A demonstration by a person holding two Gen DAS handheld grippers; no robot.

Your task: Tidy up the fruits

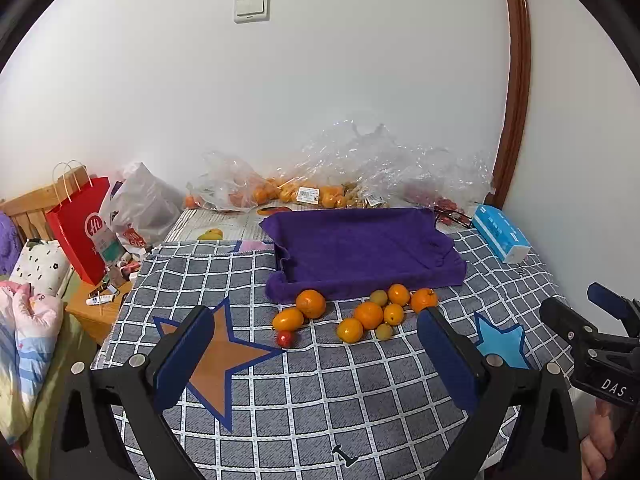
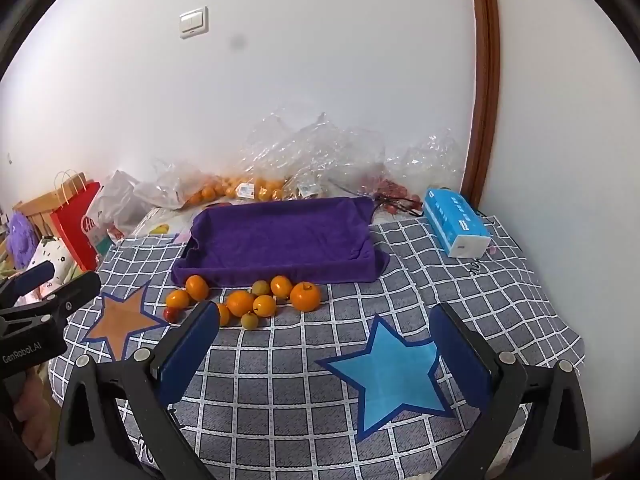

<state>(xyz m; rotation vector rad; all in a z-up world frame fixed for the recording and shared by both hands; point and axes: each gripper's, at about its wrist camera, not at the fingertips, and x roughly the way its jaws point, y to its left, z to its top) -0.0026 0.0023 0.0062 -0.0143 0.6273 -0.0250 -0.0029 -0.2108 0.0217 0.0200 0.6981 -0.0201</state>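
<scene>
Several loose fruits lie on the checked cloth in front of a purple towel-lined tray (image 1: 360, 252) (image 2: 280, 236): oranges such as one (image 1: 310, 303) (image 2: 197, 287) at the left and one (image 1: 424, 299) (image 2: 305, 296) at the right, two small greenish fruits (image 1: 378, 297) (image 2: 249, 321), and a small red fruit (image 1: 285, 338) (image 2: 171, 313). My left gripper (image 1: 316, 352) is open, nothing between its fingers, short of the fruits. My right gripper (image 2: 326, 350) is open and empty too, nearer than the pile and to its right. Each gripper shows at the edge of the other's view.
Clear plastic bags (image 1: 360, 168) holding more oranges lie along the wall behind the tray. A blue tissue pack (image 1: 502, 234) (image 2: 456, 226) sits at the right. A red paper bag (image 1: 80, 228) and clutter stand left of the table. A person's hand (image 1: 600, 440) holds the right gripper.
</scene>
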